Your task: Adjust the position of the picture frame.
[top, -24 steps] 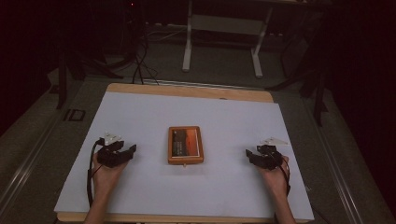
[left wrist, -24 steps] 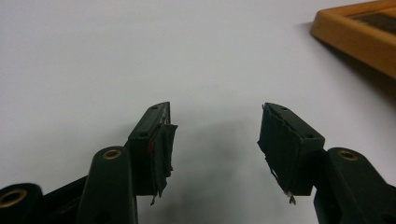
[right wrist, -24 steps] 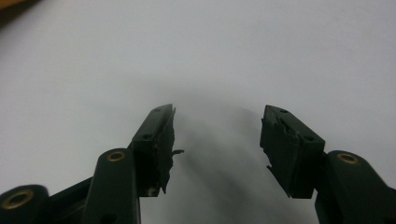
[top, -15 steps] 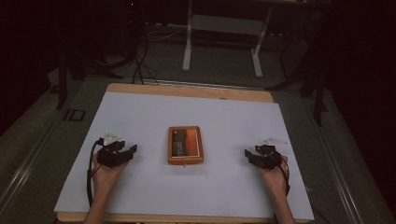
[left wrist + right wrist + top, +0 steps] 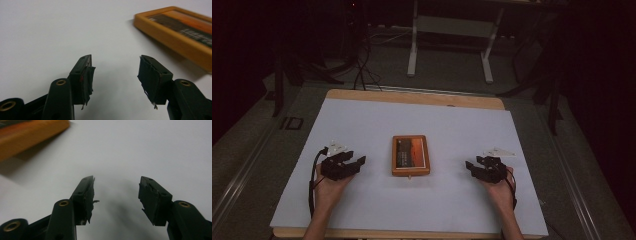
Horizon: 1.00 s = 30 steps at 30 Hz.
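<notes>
Between both gaping grippers (image 5: 359,162) (image 5: 471,165) lies an orange-framed box (image 5: 410,155) — perhaps dark-lined — untouched.

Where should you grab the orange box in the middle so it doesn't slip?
Probably across its long side walls. The orange box lies flat on the white table, so only its raised wooden rim offers a grip. The left tool and right tool flank it, both open, so either could come from its own side, low.

High view: above my side, facing forward and down on the whole counter (image 5: 362,125).
Tool views: low, close, sharing the wooden frame (image 5: 175,32) between them.
</notes>
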Each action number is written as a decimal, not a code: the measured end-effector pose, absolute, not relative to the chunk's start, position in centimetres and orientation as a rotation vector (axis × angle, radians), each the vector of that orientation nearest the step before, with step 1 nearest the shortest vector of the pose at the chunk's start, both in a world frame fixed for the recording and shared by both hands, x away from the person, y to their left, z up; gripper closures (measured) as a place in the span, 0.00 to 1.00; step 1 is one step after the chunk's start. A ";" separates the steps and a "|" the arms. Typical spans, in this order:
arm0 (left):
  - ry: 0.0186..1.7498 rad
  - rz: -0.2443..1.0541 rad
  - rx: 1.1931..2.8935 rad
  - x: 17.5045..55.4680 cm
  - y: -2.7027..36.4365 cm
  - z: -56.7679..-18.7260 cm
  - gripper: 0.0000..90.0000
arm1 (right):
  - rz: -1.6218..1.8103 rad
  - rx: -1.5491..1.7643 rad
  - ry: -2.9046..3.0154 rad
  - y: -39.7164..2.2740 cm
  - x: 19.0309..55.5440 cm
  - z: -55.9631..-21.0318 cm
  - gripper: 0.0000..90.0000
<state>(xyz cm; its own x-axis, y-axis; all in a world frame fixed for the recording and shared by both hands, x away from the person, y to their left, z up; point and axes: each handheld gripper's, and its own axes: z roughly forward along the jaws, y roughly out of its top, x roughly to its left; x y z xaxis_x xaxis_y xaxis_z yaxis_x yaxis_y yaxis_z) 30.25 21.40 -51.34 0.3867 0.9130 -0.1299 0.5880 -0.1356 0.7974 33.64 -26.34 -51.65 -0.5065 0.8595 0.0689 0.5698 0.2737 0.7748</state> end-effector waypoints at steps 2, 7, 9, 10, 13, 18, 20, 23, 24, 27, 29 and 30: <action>1.286 0.493 1.832 30.1 21.1 -51.1 0.50 | 1.119 1.282 2.197 -25.8 33.4 -51.4 0.51; 1.253 0.457 1.822 29.9 20.6 -50.4 0.50 | 1.192 1.252 2.233 -24.5 32.9 -50.8 0.51; 1.241 0.438 1.816 29.9 20.3 -50.2 0.50 | 1.210 1.239 2.246 -24.0 32.7 -50.5 0.51; 1.231 0.432 1.816 29.9 20.1 -50.1 0.50 | 1.219 1.233 2.253 -23.7 32.6 -50.4 0.51; 1.210 0.413 1.820 30.0 19.2 -49.8 0.49 | 1.240 1.201 2.279 -22.7 32.4 -49.9 0.51; 1.166 0.409 1.852 30.3 17.3 -49.4 0.49 | 1.253 1.141 2.322 -20.3 32.5 -49.3 0.53; 1.156 0.410 1.858 30.4 16.8 -49.4 0.49 | 1.255 1.101 2.336 -19.2 32.6 -49.1 0.55; 1.146 0.407 1.868 30.5 16.3 -49.3 0.49 | 1.269 1.070 2.346 -18.2 32.7 -48.6 0.56; 1.147 0.406 1.872 30.6 16.3 -49.4 0.49 | 1.274 1.067 2.349 -17.8 32.7 -48.5 0.56; 1.152 0.403 1.874 30.6 16.2 -49.5 0.49 | 1.278 1.051 2.357 -17.1 32.8 -48.4 0.56; 1.153 0.400 1.875 30.6 16.3 -49.5 0.49 | 1.285 1.043 2.367 -16.5 32.8 -48.4 0.56; 1.152 0.398 1.875 30.6 16.3 -49.5 0.49 | 1.288 1.040 2.369 -16.4 32.8 -48.4 0.56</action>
